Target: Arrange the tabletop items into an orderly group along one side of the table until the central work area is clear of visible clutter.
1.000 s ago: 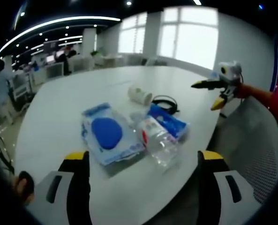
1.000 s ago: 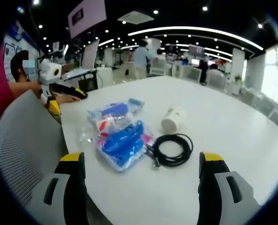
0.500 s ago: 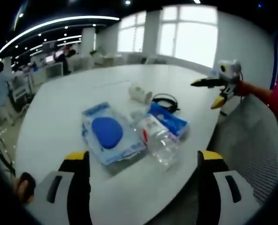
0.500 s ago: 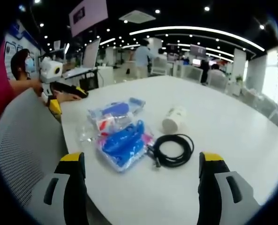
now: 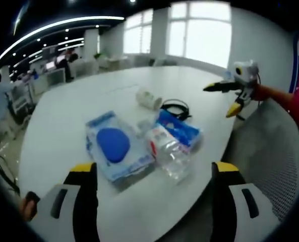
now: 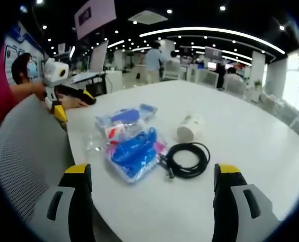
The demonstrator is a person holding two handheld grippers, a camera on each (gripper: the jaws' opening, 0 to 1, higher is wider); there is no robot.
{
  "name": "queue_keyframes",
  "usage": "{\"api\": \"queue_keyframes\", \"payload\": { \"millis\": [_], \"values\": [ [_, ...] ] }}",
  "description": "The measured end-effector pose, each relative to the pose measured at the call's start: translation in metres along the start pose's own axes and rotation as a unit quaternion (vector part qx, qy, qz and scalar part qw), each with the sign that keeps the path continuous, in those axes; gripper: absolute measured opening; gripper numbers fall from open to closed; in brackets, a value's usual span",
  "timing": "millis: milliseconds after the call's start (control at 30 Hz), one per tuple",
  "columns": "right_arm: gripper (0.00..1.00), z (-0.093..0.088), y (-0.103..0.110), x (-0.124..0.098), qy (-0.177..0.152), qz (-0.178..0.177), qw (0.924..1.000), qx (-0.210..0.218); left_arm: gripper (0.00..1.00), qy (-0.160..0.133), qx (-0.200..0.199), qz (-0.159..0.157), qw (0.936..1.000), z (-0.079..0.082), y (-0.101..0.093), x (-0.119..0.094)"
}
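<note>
1. Tabletop items sit in 1 loose cluster near the chair-side edge of the white table (image 6: 250, 131), not yet lined up along a side.
2. In the left gripper view the nearest piece is a clear pack with a blue oval pad (image 5: 114, 146); just right of it lies a crumpled clear plastic bottle (image 5: 169, 151), touching a blue packet (image 5: 182, 130) behind it.
3. Farther off lie a coiled black cable (image 5: 177, 107) and a white paper cup (image 5: 148, 98) tipped on its side, close together but apart.
4. The right gripper view sees the same group from the other end: blue packet (image 6: 134, 154) nearest, black cable (image 6: 189, 160) to its right, cup (image 6: 189, 127) beyond, bottle (image 6: 111, 135) and pad pack (image 6: 124, 117) on the left.
5. Left gripper (image 5: 154, 196) is spread wide and holds nothing; right gripper (image 6: 152, 199) is likewise spread and empty (each also shows small at the other view's edge).
6. Over the last second both views have shifted only slightly, a camera drift; the items lie as they did and neither gripper has closed in.
7. So the tidying looks barely begun: my guess is a first pick is being chosen, and the cable or cup looks easiest for the right gripper.
</note>
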State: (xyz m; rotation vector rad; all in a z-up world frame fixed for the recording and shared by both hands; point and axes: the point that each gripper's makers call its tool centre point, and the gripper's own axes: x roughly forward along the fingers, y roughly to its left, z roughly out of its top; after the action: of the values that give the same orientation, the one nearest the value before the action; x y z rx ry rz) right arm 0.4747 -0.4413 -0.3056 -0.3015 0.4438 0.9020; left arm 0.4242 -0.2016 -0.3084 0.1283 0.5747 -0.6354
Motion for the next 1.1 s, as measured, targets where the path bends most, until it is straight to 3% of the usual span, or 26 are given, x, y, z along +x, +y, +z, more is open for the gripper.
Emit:
{"api": "queue_keyframes", "payload": {
  "millis": [133, 267, 433, 767, 1100],
  "values": [
    [1.0, 0.001, 0.003, 0.001, -0.002, 0.007, 1.0, -0.002, 0.88, 0.025, 0.023, 0.004, 0.9994, 0.002, -0.005, 0.001],
    [1.0, 0.002, 0.005, 0.001, -0.006, 0.01, 0.9999, -0.002, 0.88, 0.014, 0.023, 0.006, 0.9996, 0.015, -0.008, -0.001],
    [1.0, 0.006, 0.007, 0.002, -0.011, 0.014, 0.9998, -0.002, 0.86, 0.005, -0.008, 0.009, 0.9999, 0.028, -0.011, 0.003],
    [1.0, 0.009, 0.01, 0.001, -0.016, 0.016, 0.9997, -0.01, 0.83, 0.016, -0.009, 0.027, 0.9995, 0.048, -0.027, 0.038],
    [1.0, 0.014, 0.021, 0.003, -0.025, 0.033, 0.9986, -0.032, 0.78, 0.061, -0.023, 0.06, 0.9961, 0.038, -0.028, 0.064]
  ]
}}
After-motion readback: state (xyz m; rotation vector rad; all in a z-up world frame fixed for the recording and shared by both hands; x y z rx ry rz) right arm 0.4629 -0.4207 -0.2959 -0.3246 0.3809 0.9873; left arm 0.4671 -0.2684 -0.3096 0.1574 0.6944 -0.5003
